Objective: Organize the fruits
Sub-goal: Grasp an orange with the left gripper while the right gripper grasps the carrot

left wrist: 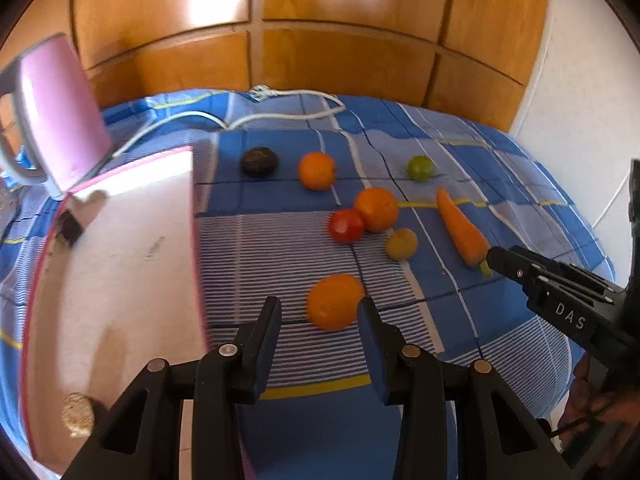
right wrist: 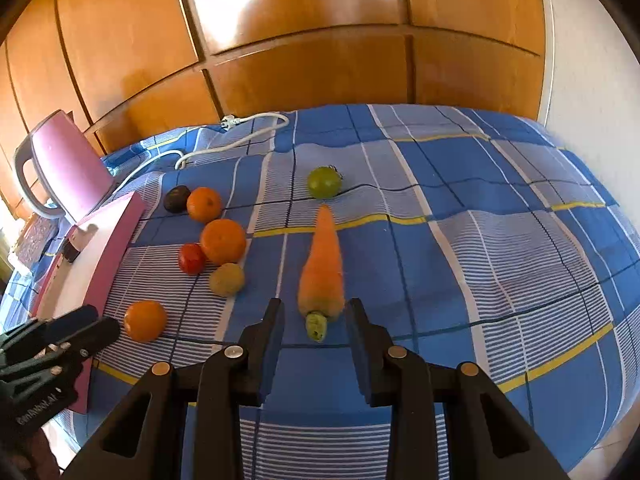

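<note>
Nearest the lens, the left gripper (left wrist: 320, 316) had its fingers released, with the closest orange (left wrist: 334, 302) lying on the cover just ahead between their tips, against the right-hand finger and clear of the other. The right gripper (right wrist: 316, 320) also stood with its fingers apart and gripped nothing; the green stem end of the carrot (right wrist: 322, 264) lay between their tips without visible contact. All of it rested on a blue checked cover (left wrist: 500, 320), backed by a wooden wardrobe (left wrist: 340, 60). On the cover's left side lay a flat white box with pink edges (left wrist: 120, 260), and behind it stood a pink electric kettle (left wrist: 60, 108), its white cord (left wrist: 280, 118) looping along the far edge. The carrot pointed away from the right gripper towards a green tomato (right wrist: 324, 182), which lay apart from the rest. A second orange (left wrist: 376, 209) sat in the middle of the group, touching a red tomato (left wrist: 346, 225) on its left, with a small yellow-green fruit (left wrist: 401, 243) just beside both. Farther back, a third orange (left wrist: 316, 171) lay near a dark avocado (left wrist: 259, 162). A small round beige thing (left wrist: 78, 414) sat on the box's near corner; what it was I could not tell.
</note>
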The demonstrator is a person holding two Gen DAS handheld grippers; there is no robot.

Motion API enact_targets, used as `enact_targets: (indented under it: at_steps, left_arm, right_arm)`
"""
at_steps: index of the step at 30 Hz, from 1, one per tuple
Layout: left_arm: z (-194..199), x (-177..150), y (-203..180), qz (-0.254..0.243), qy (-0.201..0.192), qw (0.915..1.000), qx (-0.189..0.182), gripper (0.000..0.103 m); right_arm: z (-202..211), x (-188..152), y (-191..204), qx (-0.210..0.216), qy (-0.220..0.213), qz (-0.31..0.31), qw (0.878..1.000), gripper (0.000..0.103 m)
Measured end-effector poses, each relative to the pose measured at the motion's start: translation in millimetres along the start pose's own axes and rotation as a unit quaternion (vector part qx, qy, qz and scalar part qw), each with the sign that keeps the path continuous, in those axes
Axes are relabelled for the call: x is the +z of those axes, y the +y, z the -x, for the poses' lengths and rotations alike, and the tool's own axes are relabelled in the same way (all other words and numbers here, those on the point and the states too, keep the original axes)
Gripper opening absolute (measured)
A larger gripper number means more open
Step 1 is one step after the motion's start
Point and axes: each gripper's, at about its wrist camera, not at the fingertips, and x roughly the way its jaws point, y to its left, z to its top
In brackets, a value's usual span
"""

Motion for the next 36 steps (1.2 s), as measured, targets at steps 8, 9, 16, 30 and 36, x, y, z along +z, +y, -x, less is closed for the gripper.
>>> enact_targets:
  at_steps: [8, 9, 16, 30, 36]
  left_arm:
    - [-25, 4, -1, 0.001, 0.016, 0.9998, -0.008, 0.048]
    - [-28, 5, -1, 0.001, 0.017, 0.9998, -0.007, 0.048]
    - [-41, 10, -5, -0.019, 0.017, 0.9997, 0.001, 0.045]
    - [-42, 3, 1, 0.018, 0.012, 0.9993, -0.029, 0.032]
    - [-34, -5, -4, 0.023, 0.014, 0.9993, -0.027, 0.032]
  right_arm:
    - [-22, 8, 8, -0.006, 0.015, 0.037, 0.999, 0.038]
    - [-25, 9, 9, -0.008, 0.016, 0.039, 0.999, 0.038]
    - [-49, 15, 10, -0.035, 0.022, 0.055, 0.998, 0.037]
    - [-57, 13, 6, -0.023, 0.010, 0.050, 0.998, 0.031]
    - [-56, 12, 7, -0.024, 0.008, 0.056, 0.998, 0.031]
